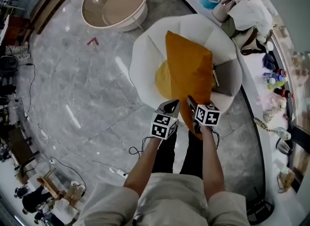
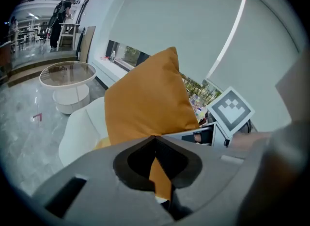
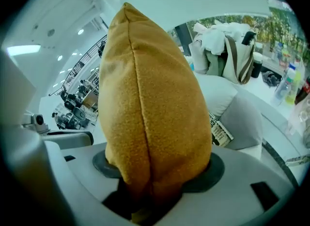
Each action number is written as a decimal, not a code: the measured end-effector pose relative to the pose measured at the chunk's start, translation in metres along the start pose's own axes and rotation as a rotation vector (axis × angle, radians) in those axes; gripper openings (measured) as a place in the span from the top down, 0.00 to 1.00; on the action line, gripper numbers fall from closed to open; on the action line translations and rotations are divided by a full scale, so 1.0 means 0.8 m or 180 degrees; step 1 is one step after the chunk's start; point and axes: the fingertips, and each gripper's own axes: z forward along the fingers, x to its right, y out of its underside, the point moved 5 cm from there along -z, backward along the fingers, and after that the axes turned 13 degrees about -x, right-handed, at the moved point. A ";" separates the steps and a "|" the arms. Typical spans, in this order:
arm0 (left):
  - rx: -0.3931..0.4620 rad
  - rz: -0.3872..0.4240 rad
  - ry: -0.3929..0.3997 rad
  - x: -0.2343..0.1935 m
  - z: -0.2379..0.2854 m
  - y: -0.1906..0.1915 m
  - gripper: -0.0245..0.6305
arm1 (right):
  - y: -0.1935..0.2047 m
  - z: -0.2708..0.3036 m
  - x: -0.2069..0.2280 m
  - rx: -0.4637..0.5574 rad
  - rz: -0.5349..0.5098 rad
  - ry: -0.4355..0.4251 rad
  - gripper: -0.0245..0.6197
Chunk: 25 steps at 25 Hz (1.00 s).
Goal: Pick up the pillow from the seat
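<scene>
The orange pillow [image 1: 189, 74] hangs upright above the white seat [image 1: 145, 60], its lower corner pinched in my right gripper [image 1: 191, 103]. In the right gripper view the pillow [image 3: 150, 113] fills the middle and bulges out of the right gripper [image 3: 150, 191], which is shut on it. My left gripper [image 1: 172, 106] sits just left of that corner. In the left gripper view the pillow [image 2: 145, 104] stands over the seat [image 2: 82, 133]. The left gripper [image 2: 157, 167] has its jaws together, and a strip of orange shows through the gap.
A yellow cushion [image 1: 162, 80] and a grey cushion [image 1: 228, 77] lie on the seat. A round glass-topped table [image 1: 116, 4] stands on the marble floor at the far left. A curved counter [image 1: 252, 65] with bags and bottles runs along the right. Cables [image 1: 135, 150] trail by the person's feet.
</scene>
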 end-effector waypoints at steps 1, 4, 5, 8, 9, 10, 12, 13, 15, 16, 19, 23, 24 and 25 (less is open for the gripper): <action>0.0031 -0.0009 0.0003 0.000 -0.008 -0.004 0.95 | -0.003 -0.007 -0.006 -0.0013 -0.0044 0.0023 0.48; 0.0178 -0.0021 0.0028 0.007 -0.032 -0.017 0.95 | -0.007 -0.030 -0.027 -0.0028 -0.0148 0.0055 0.48; 0.0218 -0.0022 0.0036 0.009 -0.041 -0.020 0.95 | -0.008 -0.037 -0.037 -0.0022 -0.0187 0.0055 0.48; 0.0265 -0.0028 0.0048 0.011 -0.065 -0.026 0.95 | -0.012 -0.055 -0.071 0.0007 -0.0319 0.0053 0.49; 0.0282 -0.0029 0.0049 0.012 -0.073 -0.029 0.95 | -0.013 -0.062 -0.081 0.0015 -0.0361 0.0062 0.49; 0.0313 -0.0027 0.0048 0.014 -0.080 -0.033 0.95 | -0.014 -0.068 -0.089 0.0022 -0.0399 0.0072 0.49; 0.0397 -0.0018 0.0034 0.016 -0.093 -0.041 0.95 | -0.019 -0.079 -0.106 0.0042 -0.0451 0.0084 0.48; 0.0433 -0.0024 0.0026 0.018 -0.100 -0.044 0.95 | -0.021 -0.085 -0.116 0.0052 -0.0464 0.0081 0.49; 0.0486 -0.0059 0.0017 0.021 -0.113 -0.047 0.95 | -0.023 -0.095 -0.134 0.0082 -0.0490 0.0066 0.48; 0.0515 -0.0066 0.0014 0.024 -0.120 -0.051 0.95 | -0.025 -0.101 -0.141 0.0108 -0.0509 0.0057 0.48; 0.0597 -0.0036 -0.0009 0.032 -0.142 -0.059 0.95 | -0.030 -0.118 -0.158 0.0208 -0.0561 0.0046 0.48; 0.0700 -0.0198 -0.0041 0.029 -0.172 -0.054 0.95 | -0.029 -0.140 -0.171 0.0322 -0.0549 0.0086 0.48; 0.0722 -0.0265 -0.0048 0.027 -0.179 -0.050 0.95 | -0.028 -0.144 -0.173 0.0347 -0.0504 0.0109 0.48; 0.0746 -0.0337 -0.0054 0.025 -0.184 -0.046 0.95 | -0.026 -0.149 -0.174 0.0373 -0.0429 0.0142 0.48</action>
